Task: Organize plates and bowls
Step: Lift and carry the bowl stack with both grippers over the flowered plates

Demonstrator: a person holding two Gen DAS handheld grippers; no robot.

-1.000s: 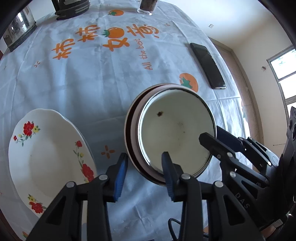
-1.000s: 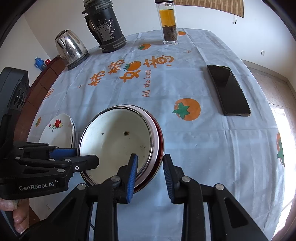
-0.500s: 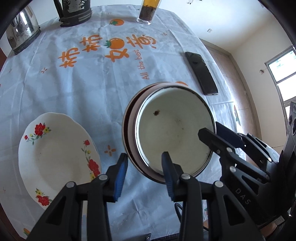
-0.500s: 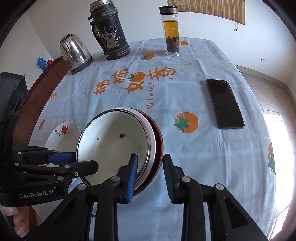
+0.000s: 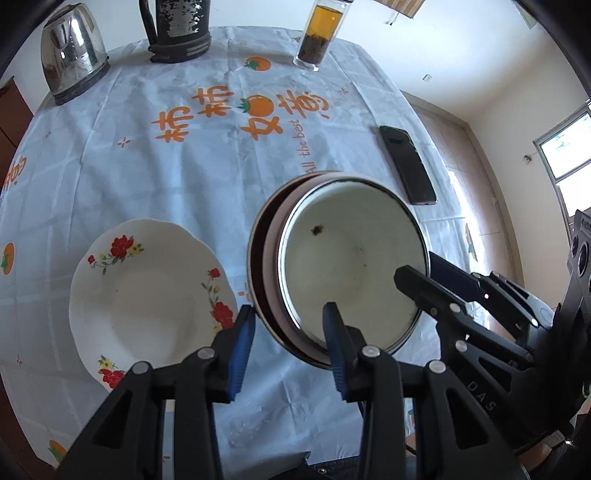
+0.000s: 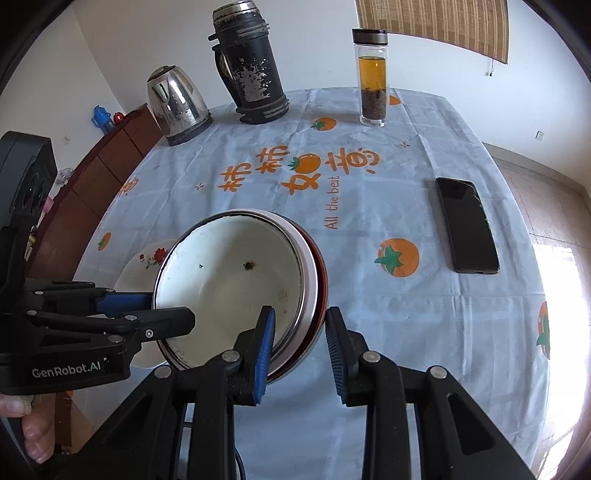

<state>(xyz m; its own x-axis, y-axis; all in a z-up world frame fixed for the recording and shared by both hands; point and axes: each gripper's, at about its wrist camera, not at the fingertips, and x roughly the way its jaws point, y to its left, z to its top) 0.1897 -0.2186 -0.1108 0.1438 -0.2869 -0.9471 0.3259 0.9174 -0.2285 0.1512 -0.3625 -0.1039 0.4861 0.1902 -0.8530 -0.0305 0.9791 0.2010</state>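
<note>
Over tablecloth [image 5: 184, 192]: bowl stack [image 5: 351, 266] btwn both claws

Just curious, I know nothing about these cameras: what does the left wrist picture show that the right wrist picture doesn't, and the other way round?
Only the left wrist view shows the whole flowered plate and a window. Only the right wrist view shows the thermos top, the bamboo blind, a wooden cabinet and the person's fingers. Both show the stacked bowls, each hand-held gripper astride the rim, the phone, kettle and tea bottle.
</note>
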